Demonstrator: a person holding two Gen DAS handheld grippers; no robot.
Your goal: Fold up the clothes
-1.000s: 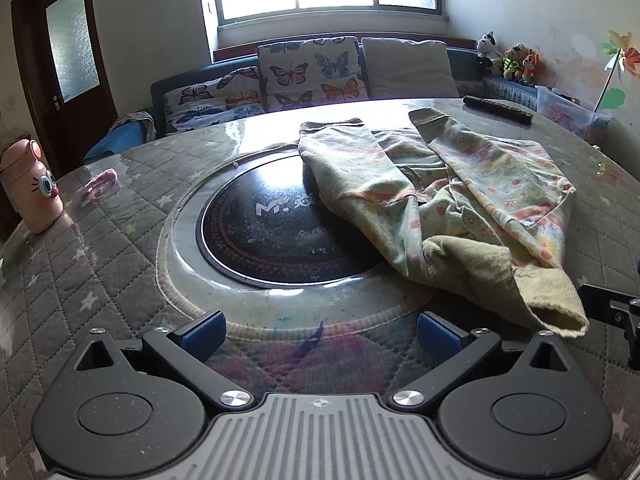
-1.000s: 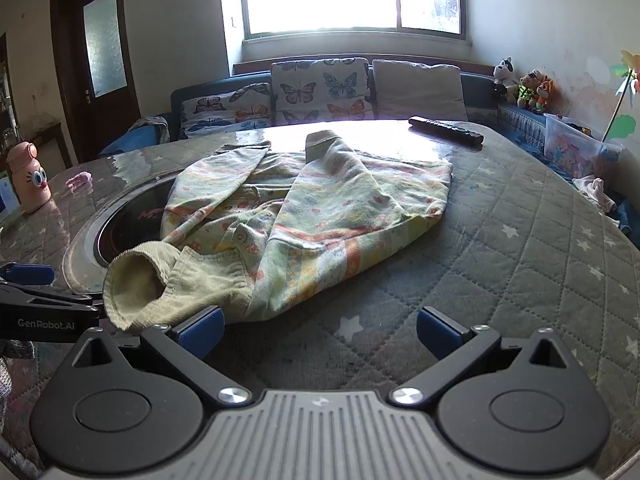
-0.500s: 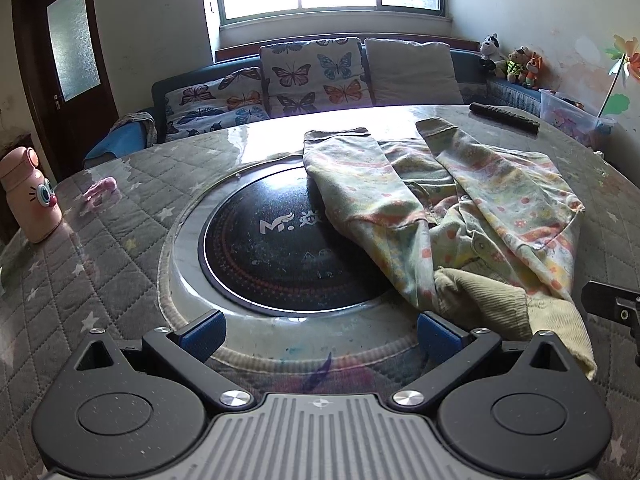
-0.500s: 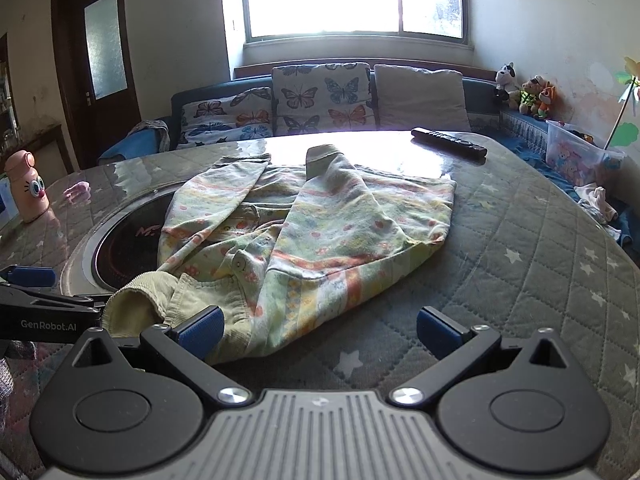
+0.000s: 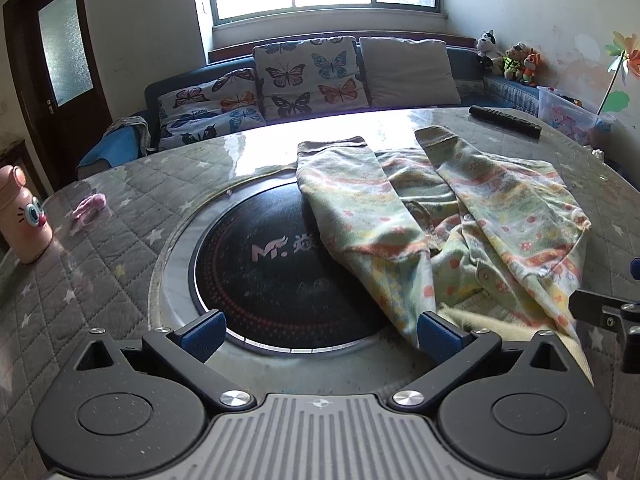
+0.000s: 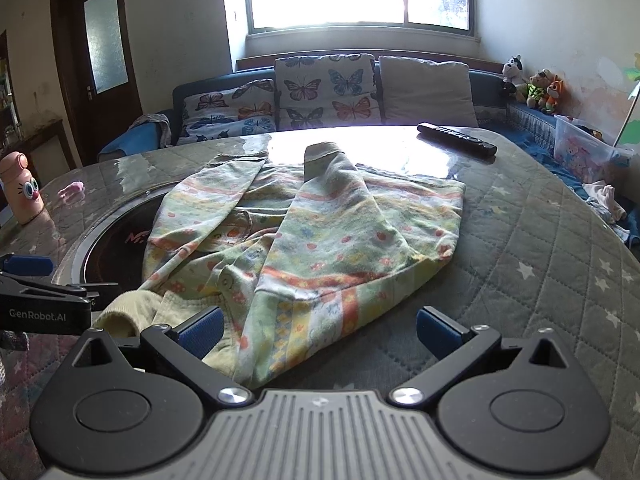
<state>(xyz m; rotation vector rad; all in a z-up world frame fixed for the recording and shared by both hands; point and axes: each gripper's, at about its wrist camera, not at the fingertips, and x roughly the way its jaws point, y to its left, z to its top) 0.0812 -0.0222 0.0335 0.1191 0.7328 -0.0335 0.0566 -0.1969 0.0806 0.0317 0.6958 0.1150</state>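
Observation:
A pale green patterned child's garment (image 5: 460, 216) (image 6: 320, 240) lies crumpled on the round quilted table, both sleeves pointing toward the far edge. Its yellowish ribbed hem (image 6: 132, 312) bunches at the near side. My left gripper (image 5: 320, 328) is open, hovering over the near rim of the dark glass hotplate, with its right finger (image 5: 438, 332) at the garment's near edge. My right gripper (image 6: 318, 326) is open too; the garment's near edge lies between its fingers. Neither holds cloth.
A dark round hotplate (image 5: 280, 272) sits in the table's middle. A black remote (image 6: 456, 139) lies at the far right edge. A pink bottle (image 5: 22, 216) and a small pink item (image 5: 88, 206) stand at the left. A sofa with butterfly cushions (image 5: 304, 76) is behind.
Both grippers have moved forward toward the garment, so its near hem now sits at their fingers. The jaws stayed open. The garment itself has not shifted.

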